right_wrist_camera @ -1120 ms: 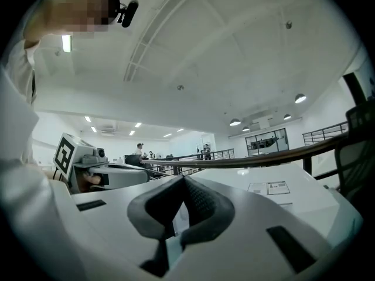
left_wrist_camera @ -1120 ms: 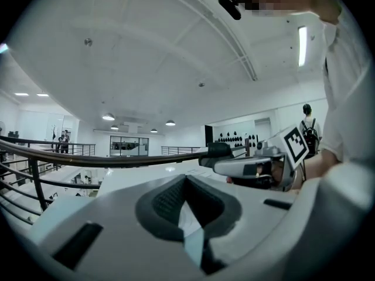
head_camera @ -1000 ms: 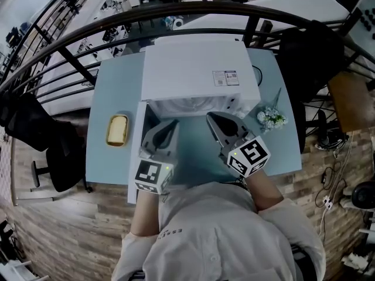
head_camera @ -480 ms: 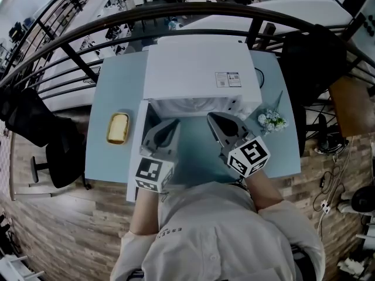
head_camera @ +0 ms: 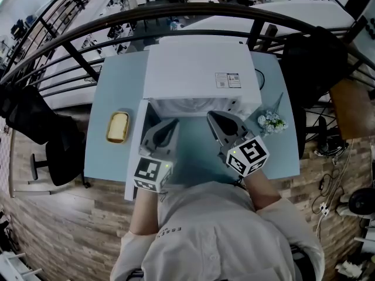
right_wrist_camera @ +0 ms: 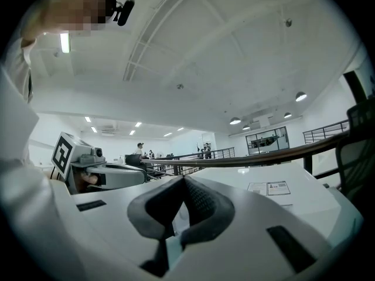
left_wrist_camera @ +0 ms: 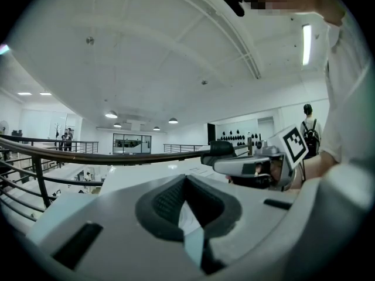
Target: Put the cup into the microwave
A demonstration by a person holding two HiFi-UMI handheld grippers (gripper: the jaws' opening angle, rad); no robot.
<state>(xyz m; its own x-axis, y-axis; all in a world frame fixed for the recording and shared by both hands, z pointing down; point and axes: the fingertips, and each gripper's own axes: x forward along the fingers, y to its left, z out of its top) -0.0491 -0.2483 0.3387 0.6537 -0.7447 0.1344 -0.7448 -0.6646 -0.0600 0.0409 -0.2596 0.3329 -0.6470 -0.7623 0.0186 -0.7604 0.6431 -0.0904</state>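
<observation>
A white microwave (head_camera: 199,69) stands at the back of a light blue table (head_camera: 114,86). Its door (head_camera: 136,157) hangs open to the left, and the white cavity faces me. No cup shows in any view. My left gripper (head_camera: 174,122) (left_wrist_camera: 186,177) is held in front of the cavity's left half, jaws shut with nothing between them. My right gripper (head_camera: 209,116) (right_wrist_camera: 185,179) is beside it at the cavity's right half, also shut and empty. Each gripper view looks over the microwave's top and catches the other gripper: the right gripper (left_wrist_camera: 252,165) and the left gripper (right_wrist_camera: 99,171).
A yellow loaf-like object (head_camera: 117,127) lies on the table left of the open door. A small bunch of pale flowers (head_camera: 271,120) lies right of the microwave. A dark curved railing (head_camera: 193,9) runs behind the table. A black chair (head_camera: 35,127) stands to the left.
</observation>
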